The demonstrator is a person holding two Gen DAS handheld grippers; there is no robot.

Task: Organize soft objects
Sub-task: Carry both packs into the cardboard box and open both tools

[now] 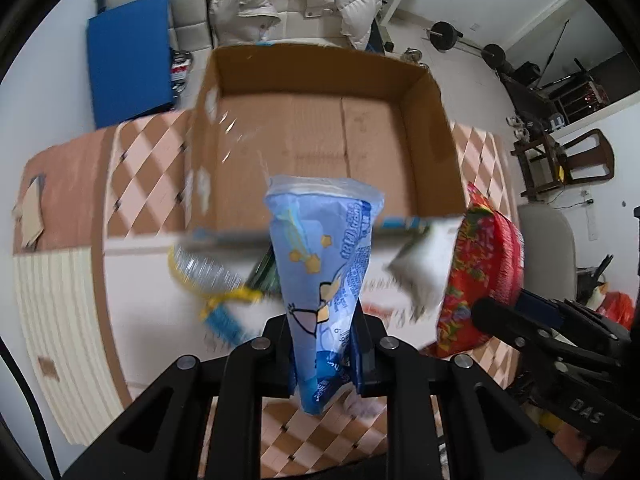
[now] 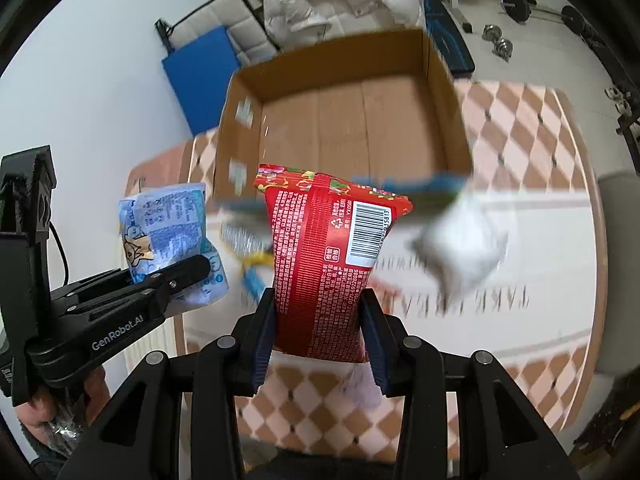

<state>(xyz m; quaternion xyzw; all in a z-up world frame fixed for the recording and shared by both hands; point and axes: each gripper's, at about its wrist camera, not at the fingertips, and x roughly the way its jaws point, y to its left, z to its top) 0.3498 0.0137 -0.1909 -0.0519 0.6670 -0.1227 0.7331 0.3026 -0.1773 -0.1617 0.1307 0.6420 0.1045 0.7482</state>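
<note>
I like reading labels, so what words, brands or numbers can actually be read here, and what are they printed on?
"GenRobot.AI": on the left claw, seen from the right wrist.
"DAS": on the right claw, seen from the left wrist.
Barcode digits, ending about "15813": red packet; its small print is too fine to read.
Blue packet: print blurred, unreadable.
Large lettering on the white sheet: motion-blurred, unreadable.

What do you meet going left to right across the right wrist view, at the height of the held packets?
Left gripper → blue packet → red packet → white packet.
</note>
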